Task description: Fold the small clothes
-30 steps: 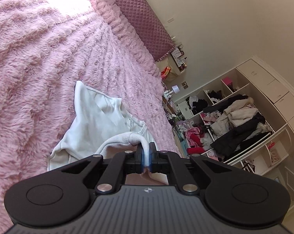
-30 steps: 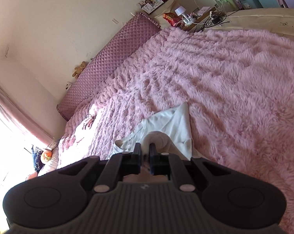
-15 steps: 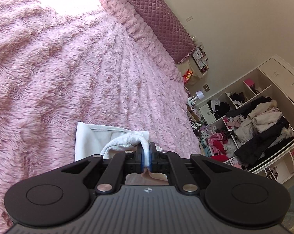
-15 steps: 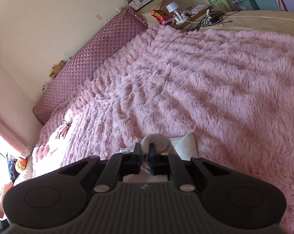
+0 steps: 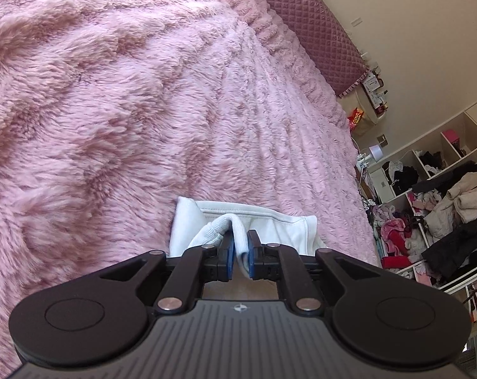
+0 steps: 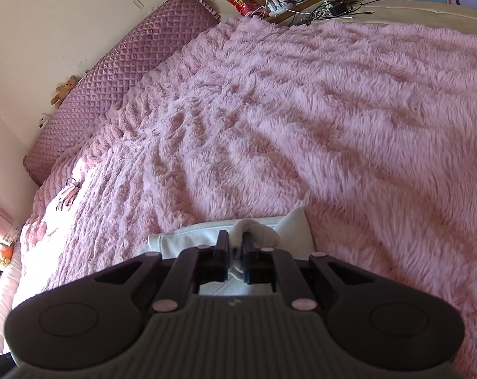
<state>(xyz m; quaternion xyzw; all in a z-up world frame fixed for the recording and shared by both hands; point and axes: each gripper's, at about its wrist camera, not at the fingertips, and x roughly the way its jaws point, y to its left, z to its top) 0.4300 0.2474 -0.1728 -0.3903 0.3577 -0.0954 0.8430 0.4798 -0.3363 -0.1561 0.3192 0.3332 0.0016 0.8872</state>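
Two claws each have a ribbed cuff of one small white garment (image 5: 270, 221) between their pads, low over the fluffy pink bedspread (image 5: 127, 110) of a bed. The left claw (image 5: 241, 254) has just been parting its jaws a little; the cuff sits between the blue pads with a slight gap on one side, so the pinch looks loosened. The right claw (image 6: 235, 257) is pressed together on its cuff.

The garment (image 6: 187, 237) looks light, soft and limp: it will sag and crease wherever it is unsupported, and the deep pile is likely to drag on it rather than let it slide. The thicker ribbed cuffs and seamed edges seem the best places to take hold, since they bunch firmly between pads.

It lies as a flat, doubled band just ahead of both claws, its long axis running side to side across each wrist view, folded edge facing away toward the quilted headboard (image 6: 127, 60).
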